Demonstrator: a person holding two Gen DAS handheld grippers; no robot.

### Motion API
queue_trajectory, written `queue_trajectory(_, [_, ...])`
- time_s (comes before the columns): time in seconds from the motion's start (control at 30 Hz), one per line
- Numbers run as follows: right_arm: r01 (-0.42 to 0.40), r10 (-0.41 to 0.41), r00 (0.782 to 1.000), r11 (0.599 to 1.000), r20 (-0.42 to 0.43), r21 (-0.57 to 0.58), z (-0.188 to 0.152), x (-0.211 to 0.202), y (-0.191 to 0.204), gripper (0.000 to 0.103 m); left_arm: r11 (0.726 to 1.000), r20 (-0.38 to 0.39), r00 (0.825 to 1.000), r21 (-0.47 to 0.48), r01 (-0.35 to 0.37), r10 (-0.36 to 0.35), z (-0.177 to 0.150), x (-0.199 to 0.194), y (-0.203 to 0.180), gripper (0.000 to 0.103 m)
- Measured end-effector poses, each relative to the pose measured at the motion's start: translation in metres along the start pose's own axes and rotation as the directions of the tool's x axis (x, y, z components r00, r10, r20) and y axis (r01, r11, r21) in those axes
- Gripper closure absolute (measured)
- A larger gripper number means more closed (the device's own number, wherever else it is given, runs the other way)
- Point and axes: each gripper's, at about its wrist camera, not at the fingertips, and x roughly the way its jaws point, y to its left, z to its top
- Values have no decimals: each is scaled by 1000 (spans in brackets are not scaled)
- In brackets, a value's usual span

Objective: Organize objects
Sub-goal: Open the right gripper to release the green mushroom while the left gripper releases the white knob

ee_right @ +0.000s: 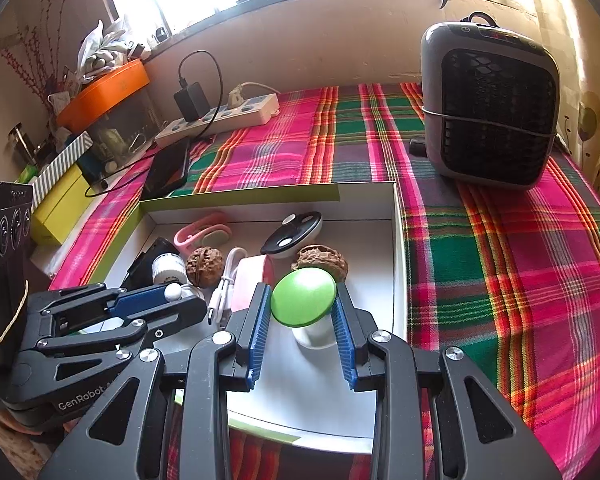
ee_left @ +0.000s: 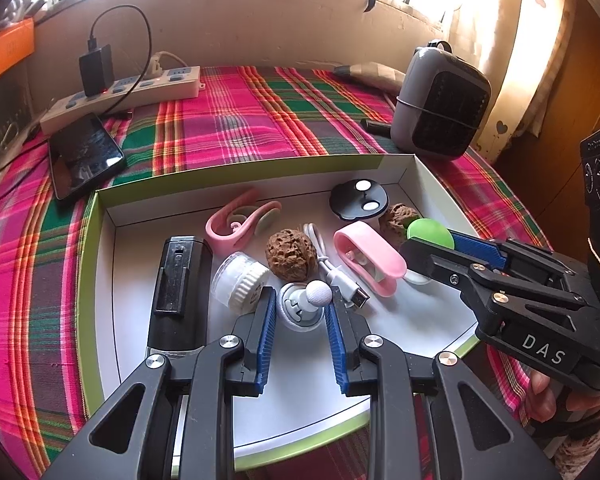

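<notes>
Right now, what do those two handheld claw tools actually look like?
Both are matte black plastic frames with cut-out triangular openings and silver screw heads. Each ends in two ribbed blue finger pads. The right gripper bears white "DAS" lettering; the left gripper reads "GenRobot". A black camera block sits behind.

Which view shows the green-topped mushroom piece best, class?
The right wrist view: the green-topped mushroom piece sits centred between the right tool's fingers, white stem visible. In the left wrist view, that tool hides all but part of its cap.
</notes>
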Motion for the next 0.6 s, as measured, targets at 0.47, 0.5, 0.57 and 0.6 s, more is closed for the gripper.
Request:
queue_trajectory(0.47, [-15,15,1000,1000,10,-6,-2,-2,3,59,1000,0,1000,-3,1,-1,0,-1,-1,78])
queue_trajectory(0.5, [-15,15,1000,1000,10,-5,-2,-2,3,58,1000,0,1000,-2,0,0,0,-1,-1,77])
queue_trajectory(0.57, [-17,17,1000,1000,11,-1,-2,-2,3,58,1000,2,1000,-1,2,-2,-1,-1,-1,76])
queue_trajectory(0.6, [-18,18,1000,1000,11,2,-2,-2,3,58,1000,2,1000,-1,0,0,-1,-1,-1,76])
